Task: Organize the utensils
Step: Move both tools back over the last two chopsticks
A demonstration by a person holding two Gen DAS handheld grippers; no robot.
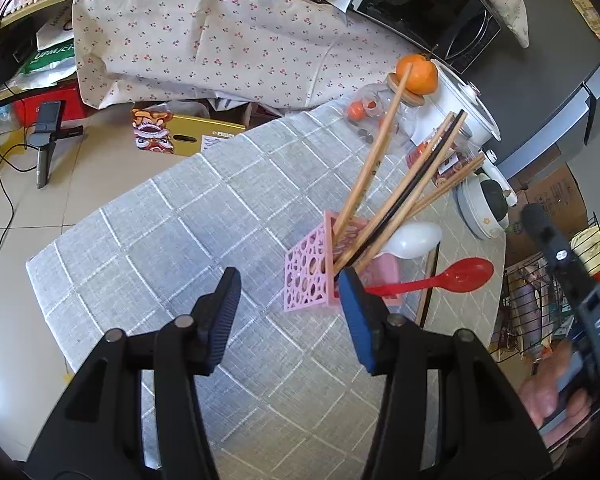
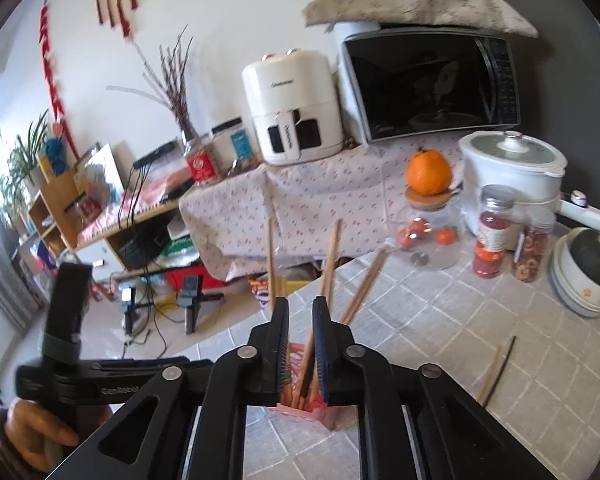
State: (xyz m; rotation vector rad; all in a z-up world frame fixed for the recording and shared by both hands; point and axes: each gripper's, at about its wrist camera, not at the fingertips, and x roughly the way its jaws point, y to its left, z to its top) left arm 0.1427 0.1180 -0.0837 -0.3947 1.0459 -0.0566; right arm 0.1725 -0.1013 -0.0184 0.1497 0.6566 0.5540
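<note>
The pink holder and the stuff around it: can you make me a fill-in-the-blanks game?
1. The chopsticks stand in a ___ holder.
2. The spoon sticking out sideways is ___.
3. On the jar's wooden lid sits an ___.
4. A ___ pair of chopsticks lies loose on the tablecloth.

Missing words: pink; red; orange; mismatched

Left gripper (image 1: 288, 304) hovers over grey checked tablecloth (image 1: 180, 216), jaws half apart, nothing between them. Pink perforated holder (image 1: 308, 276) just beyond right pad, holding wooden chopsticks (image 1: 364, 172) (one black), leaning away. White spoon (image 1: 414, 240) and red spoon (image 1: 452, 276) beside holder. Orange (image 1: 417, 74) on jar lid, far edge.
</note>
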